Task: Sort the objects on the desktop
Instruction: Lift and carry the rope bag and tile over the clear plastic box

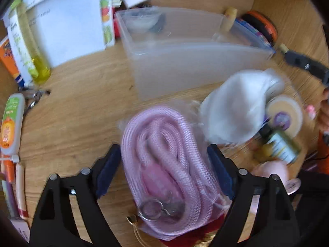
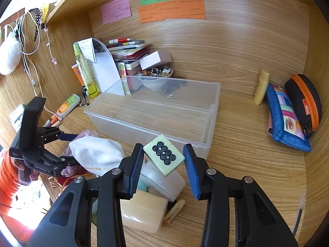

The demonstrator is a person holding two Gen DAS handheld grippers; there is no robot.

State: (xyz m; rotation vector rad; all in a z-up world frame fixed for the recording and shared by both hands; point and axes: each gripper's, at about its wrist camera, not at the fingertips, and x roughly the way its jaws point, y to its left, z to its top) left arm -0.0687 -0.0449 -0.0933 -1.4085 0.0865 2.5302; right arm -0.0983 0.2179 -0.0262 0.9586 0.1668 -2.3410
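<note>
My left gripper [image 1: 163, 156] has its jaws around a clear bag holding a coiled pink rope [image 1: 164, 160], pads touching its sides. It also shows in the right wrist view [image 2: 67, 144], by a white cloth [image 2: 96, 154]. My right gripper [image 2: 163, 154] is open; a pale green mahjong tile [image 2: 163, 156] with black circles lies tilted between its pads, touching the left pad and resting on a round plastic container [image 2: 164, 183]. A clear plastic bin [image 2: 156, 113] stands just beyond both grippers and also shows in the left wrist view [image 1: 185, 61].
Books, papers and a yellow bottle [image 2: 86, 72] stand at the back left. A blue pouch [image 2: 285, 117], an orange-trimmed case [image 2: 306, 100] and a cream tube [image 2: 261, 86] lie at the right. A beige block [image 2: 144, 210] and small bottles [image 1: 281, 144] lie near the grippers.
</note>
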